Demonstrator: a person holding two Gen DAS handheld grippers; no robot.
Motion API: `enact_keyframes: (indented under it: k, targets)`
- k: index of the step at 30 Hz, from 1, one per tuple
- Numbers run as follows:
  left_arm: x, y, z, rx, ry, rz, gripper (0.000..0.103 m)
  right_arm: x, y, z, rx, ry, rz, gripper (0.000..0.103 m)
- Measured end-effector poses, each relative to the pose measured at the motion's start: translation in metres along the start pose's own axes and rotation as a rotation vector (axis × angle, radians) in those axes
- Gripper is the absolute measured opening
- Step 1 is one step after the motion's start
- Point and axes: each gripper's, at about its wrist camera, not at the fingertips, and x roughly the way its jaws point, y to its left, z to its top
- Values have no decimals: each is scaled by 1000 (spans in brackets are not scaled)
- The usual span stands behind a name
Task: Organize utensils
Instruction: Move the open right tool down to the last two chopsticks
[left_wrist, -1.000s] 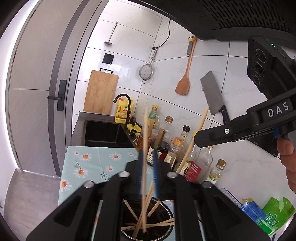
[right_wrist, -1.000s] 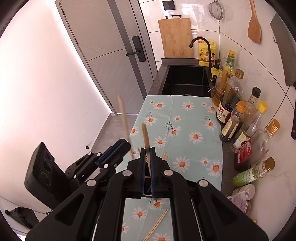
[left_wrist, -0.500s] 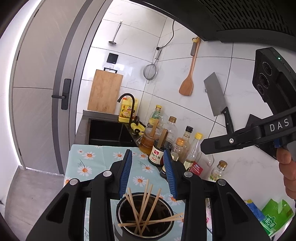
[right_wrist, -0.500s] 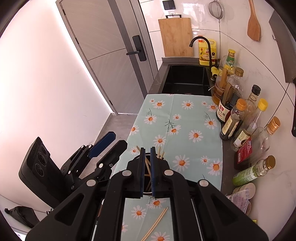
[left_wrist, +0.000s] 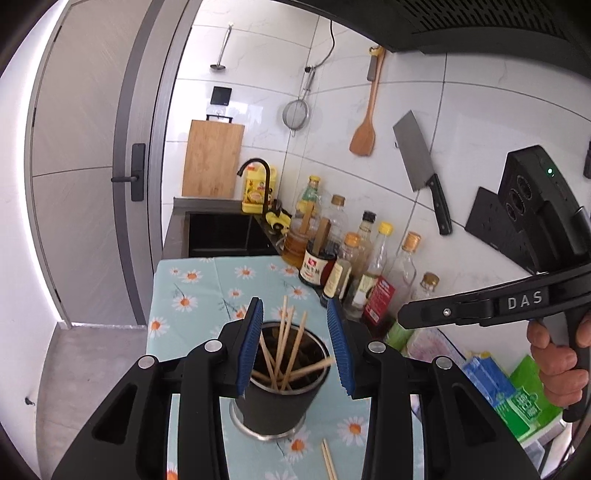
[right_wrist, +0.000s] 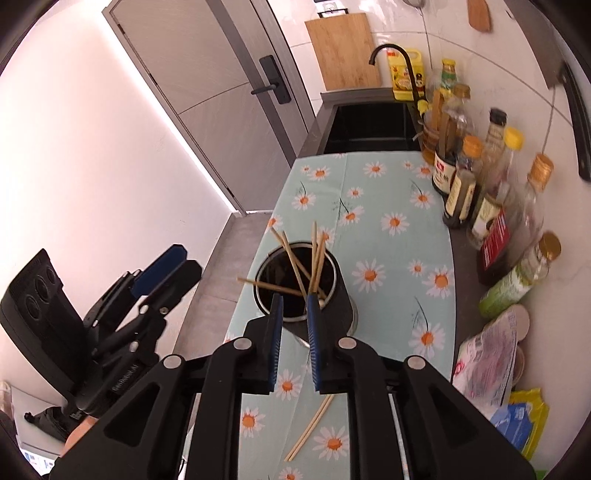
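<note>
Left hand-held gripper (left_wrist: 295, 343): mine, released. Its blue pads stand apart with nothing between them, hanging above and in front of the holder's mouth; the jaws opened within the last second and have held that width since.
Right hand-held gripper (right_wrist: 293, 336): mine, its jaws have just been opening and now stand a narrow gap apart. No chopstick is between the pads; the gap frames the near rim of the holder.
Chopstick holder (right_wrist: 343, 295): a dark round cup with a metal base, standing upright on the daisy-print cloth (right_wrist: 399, 221), near the bench's left edge and towards its near end.
Chopsticks in holder (right_wrist: 314, 258): several wooden sticks lean at different angles out of the cup, one lying almost flat across the rim and poking out over the left side.
Loose chopsticks (right_wrist: 310, 428): a pair lying flat on the cloth, side by side, just nearer to me than the holder, apart from it.
Bottles (right_wrist: 476, 177): a row of sauce and oil bottles along the bench's right edge, against the tiled wall.
Sink (right_wrist: 369, 125): at the bench's far end, past the cloth.
Person's hand (left_wrist: 557, 354): wrapped round the right gripper's handle, seen from the left wrist.
</note>
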Motion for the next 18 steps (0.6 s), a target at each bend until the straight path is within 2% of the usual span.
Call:
enact_keyframes:
  k: [1, 3, 4, 12, 16, 18]
  targets:
    - [-4, -2, -2, 6, 17, 0, 35, 0, -2, -6, 6, 5, -6, 17]
    - [-12, -3, -6, -2, 34, -24, 35, 3, -3, -18, 12, 16, -29, 31]
    - [-15, -4, -8, -12, 61, -41, 35, 4, -3, -25, 13, 24, -35, 32]
    - [-22, -2, -33, -14, 214, -102, 35, 34, -12, -75, 81, 118, -92, 32]
    - [-15, 2, -55, -16, 302, -113, 35, 54, -20, -97, 120, 184, -118, 32]
    - [-10, 3, -66, -6, 349, -80, 35, 62, -21, -105, 128, 207, -127, 32]
